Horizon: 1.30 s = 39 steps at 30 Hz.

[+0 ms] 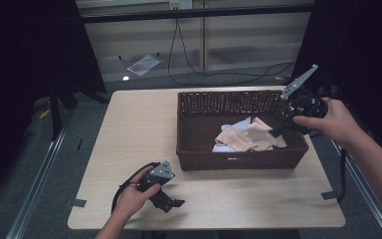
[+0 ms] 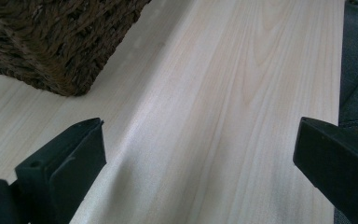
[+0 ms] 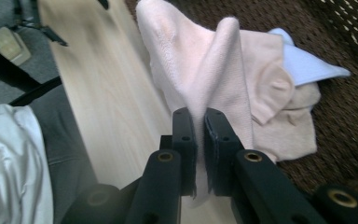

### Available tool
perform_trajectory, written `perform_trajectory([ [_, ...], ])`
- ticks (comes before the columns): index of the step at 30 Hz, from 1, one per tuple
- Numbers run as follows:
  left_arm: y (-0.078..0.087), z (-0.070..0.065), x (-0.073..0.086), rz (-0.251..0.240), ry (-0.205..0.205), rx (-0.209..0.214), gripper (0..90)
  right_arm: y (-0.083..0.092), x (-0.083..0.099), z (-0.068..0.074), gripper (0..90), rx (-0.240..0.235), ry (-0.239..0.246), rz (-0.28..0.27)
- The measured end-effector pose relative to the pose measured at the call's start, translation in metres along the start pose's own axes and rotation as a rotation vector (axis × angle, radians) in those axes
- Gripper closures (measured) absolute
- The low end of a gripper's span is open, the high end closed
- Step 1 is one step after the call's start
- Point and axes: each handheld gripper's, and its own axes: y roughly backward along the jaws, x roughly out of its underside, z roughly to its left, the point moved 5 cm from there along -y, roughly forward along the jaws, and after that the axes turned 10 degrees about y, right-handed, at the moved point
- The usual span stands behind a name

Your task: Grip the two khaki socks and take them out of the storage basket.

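The right gripper (image 3: pixel 199 122) had its two black jaws pinched tight on a fold of the pale pink cloth (image 3: pixel 200 65), the fabric rising in a peak from between the pads. Seen from above, that gripper (image 1: pixel 277 130) reached in over the right end of the wicker basket (image 1: pixel 238 160), the person's right hand (image 1: pixel 328 119) wrapped round its body and the grey plate sticking up behind. The pink cloth (image 1: pixel 251 137) lay inside the basket, towards its right half, draped over a light blue cloth (image 3: pixel 307 65) and a beige one (image 3: pixel 289 135) — all three bunched together on the woven floor. The left gripper (image 1: pixel 175 203) rested low on the wooden table (image 1: pixel 129 129), near the front edge and in front of the basket's left corner, held by the left hand (image 1: pixel 134 196). Its jaws stood wide apart with nothing but bare tabletop between them — the basket's corner (image 2: pixel 51 42) sat just beyond, not touching.
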Motion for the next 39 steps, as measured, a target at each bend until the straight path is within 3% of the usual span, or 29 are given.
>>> perform_trajectory([
  [6, -0.001, 0.000, 0.000, 0.011, -0.013, -0.001, 1.9, 0.003, 0.005, 0.010, 84.7, -0.022, 0.019, -0.026],
  [16, -0.001, 0.001, -0.001, 0.006, -0.011, 0.000, 1.9, -0.008, 0.018, 0.024, 84.4, -0.069, 0.065, 0.003],
  [27, -0.001, 0.000, -0.001, 0.003, -0.007, -0.004, 1.9, -0.038, 0.030, 0.039, 84.3, -0.108, 0.099, 0.025],
  [39, 0.000, 0.000, -0.001, 0.006, -0.011, -0.002, 1.9, -0.076, 0.042, 0.048, 83.9, -0.106, 0.130, 0.075],
])
